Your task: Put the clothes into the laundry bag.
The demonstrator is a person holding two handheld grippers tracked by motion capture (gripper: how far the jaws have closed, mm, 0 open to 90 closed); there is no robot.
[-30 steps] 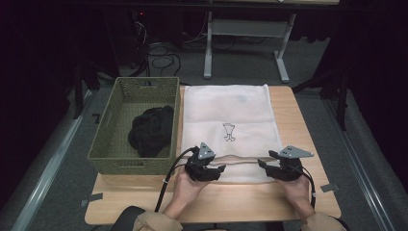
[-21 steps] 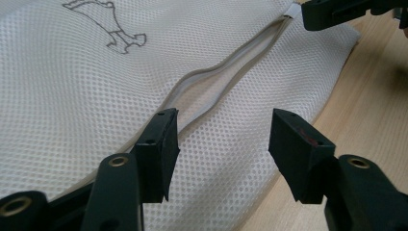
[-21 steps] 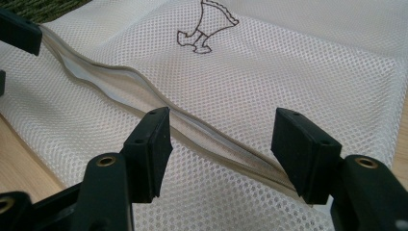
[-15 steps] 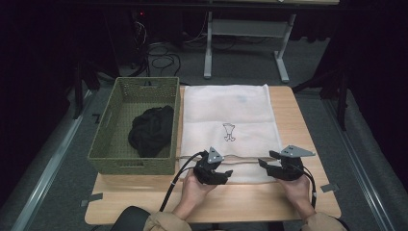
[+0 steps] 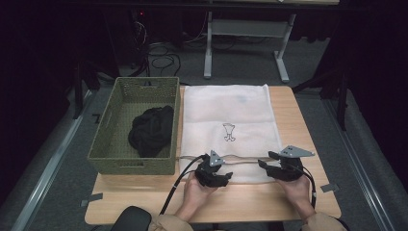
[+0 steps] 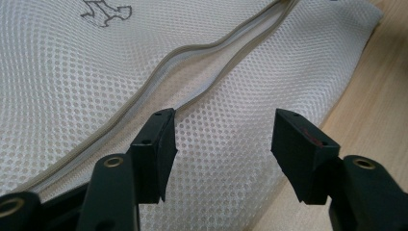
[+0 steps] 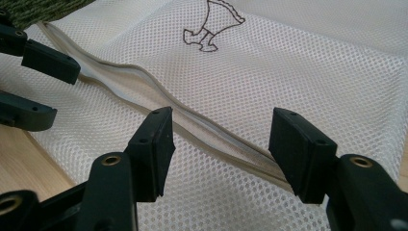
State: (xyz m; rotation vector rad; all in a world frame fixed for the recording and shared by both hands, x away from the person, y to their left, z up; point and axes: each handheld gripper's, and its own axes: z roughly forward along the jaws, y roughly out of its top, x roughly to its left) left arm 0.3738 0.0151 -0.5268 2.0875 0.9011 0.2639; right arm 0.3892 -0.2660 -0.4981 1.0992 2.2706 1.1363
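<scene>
We hold the left tool and the right tool low over the near edge of the flat white mesh laundry bag on the wooden surface, both spread wide and pinching nothing, and the right one has just been closing a little. To do this well, we should each nip one lip by the grey zipper and pull gently apart. The green woven basket beside the bag holds a bunched black cloth.

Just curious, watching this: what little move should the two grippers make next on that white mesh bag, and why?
Probably close the right gripper on the zip edge: its jaws, lately narrowing, straddle that edge without pinching. The left gripper hangs open over the mesh bag, zip gaping.
</scene>
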